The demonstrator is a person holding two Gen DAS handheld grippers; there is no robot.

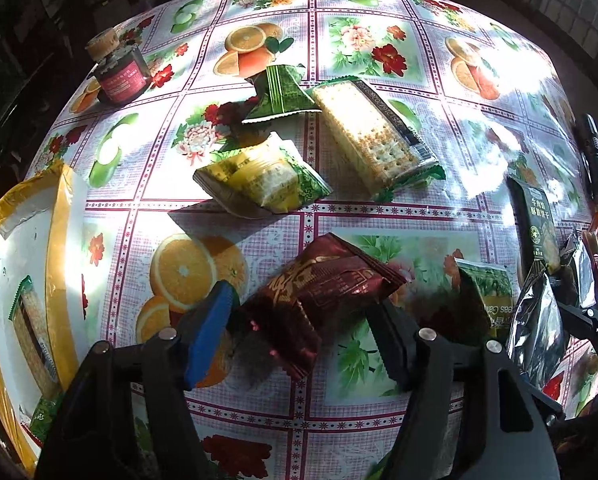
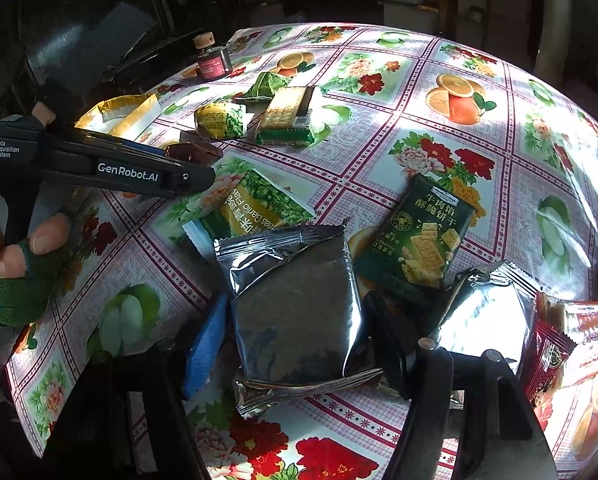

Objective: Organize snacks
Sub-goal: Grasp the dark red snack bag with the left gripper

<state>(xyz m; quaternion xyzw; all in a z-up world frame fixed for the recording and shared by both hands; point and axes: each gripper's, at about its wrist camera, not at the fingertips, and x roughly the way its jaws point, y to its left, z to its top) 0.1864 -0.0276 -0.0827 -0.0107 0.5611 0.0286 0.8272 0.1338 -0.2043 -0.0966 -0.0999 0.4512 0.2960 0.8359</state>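
My left gripper (image 1: 299,336) is open around a dark red snack packet (image 1: 319,292) lying on the flowered tablecloth; the jaws stand on either side of it without pressing. In the right wrist view the left gripper (image 2: 187,168) shows side-on over the same packet (image 2: 195,152). My right gripper (image 2: 295,340) holds a silver foil packet (image 2: 295,312) between its jaws. A yellow box (image 1: 27,264) with a cracker pack inside stands at the left; it also shows in the right wrist view (image 2: 127,116).
On the table lie a long cracker pack (image 1: 375,136), a yellow-green packet (image 1: 259,176), a green packet (image 1: 279,96), a jar with cork lid (image 1: 117,68), a garlic-peas bag (image 2: 255,204), a dark green biscuit pack (image 2: 423,236), a second silver packet (image 2: 483,312), and red packets (image 2: 559,356).
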